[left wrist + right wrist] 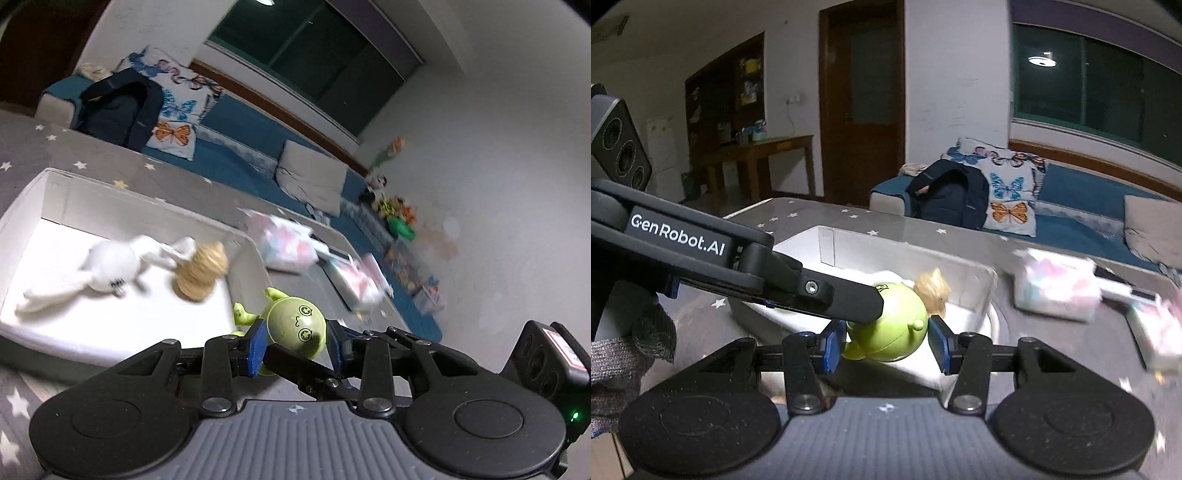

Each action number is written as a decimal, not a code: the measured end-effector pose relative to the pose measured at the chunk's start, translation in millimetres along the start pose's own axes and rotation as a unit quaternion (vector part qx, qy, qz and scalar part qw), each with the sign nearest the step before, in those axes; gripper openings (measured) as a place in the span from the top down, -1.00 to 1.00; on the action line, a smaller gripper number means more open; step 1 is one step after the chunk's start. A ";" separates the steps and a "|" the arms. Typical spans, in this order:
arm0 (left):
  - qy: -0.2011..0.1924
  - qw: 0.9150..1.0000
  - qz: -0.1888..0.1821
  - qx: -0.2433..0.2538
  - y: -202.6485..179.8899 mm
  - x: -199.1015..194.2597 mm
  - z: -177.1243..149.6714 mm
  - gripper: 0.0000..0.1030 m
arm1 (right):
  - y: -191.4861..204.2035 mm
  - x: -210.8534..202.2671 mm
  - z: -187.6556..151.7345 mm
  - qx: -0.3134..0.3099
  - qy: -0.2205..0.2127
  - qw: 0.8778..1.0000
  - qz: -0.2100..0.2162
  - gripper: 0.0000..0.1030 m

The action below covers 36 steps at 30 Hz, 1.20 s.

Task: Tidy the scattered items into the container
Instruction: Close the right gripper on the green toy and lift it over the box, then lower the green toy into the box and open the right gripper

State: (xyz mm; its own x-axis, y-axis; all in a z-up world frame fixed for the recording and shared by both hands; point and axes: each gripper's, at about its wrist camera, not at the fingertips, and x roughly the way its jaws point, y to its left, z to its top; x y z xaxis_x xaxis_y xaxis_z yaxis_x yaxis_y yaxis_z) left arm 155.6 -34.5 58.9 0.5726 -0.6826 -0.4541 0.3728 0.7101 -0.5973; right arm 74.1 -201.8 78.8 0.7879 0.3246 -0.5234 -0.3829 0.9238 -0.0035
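A green round-headed toy figure (295, 325) with cartoon eyes sits between both grippers. My left gripper (295, 343) is shut on its head with blue pads. In the right wrist view the same green toy (890, 325) sits between my right gripper's (888, 341) blue pads, which stand a little off its sides; the left gripper's black finger (849, 301) lies across it. The white box (59, 195) holds a white plush toy (107, 266) and a tan toy (203, 269). It lies just beyond the toy, its rim (905, 247) showing in the right wrist view.
Pastel pink and blue packets (288, 243) (1056, 288) lie on the grey star-patterned table (110, 162) right of the box. A blue sofa with a butterfly cushion (1008, 195) and a dark backpack (945, 195) stands behind. Small toys line the wall (395, 214).
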 end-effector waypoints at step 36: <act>0.044 0.993 0.055 -0.094 102.4 63.5 36.4 0.28 | 24.8 127.8 17.2 -0.133 0.137 0.982 -0.006 0.04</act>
State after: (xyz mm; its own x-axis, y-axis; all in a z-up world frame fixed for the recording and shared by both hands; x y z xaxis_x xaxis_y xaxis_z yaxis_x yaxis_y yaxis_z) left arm 256.7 1.2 -7.1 0.5328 -0.6208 -0.5751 0.1642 0.7425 -0.6494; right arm 173.6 -133.9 26.4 0.6474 0.2139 -0.7315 -0.5163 0.8291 -0.2145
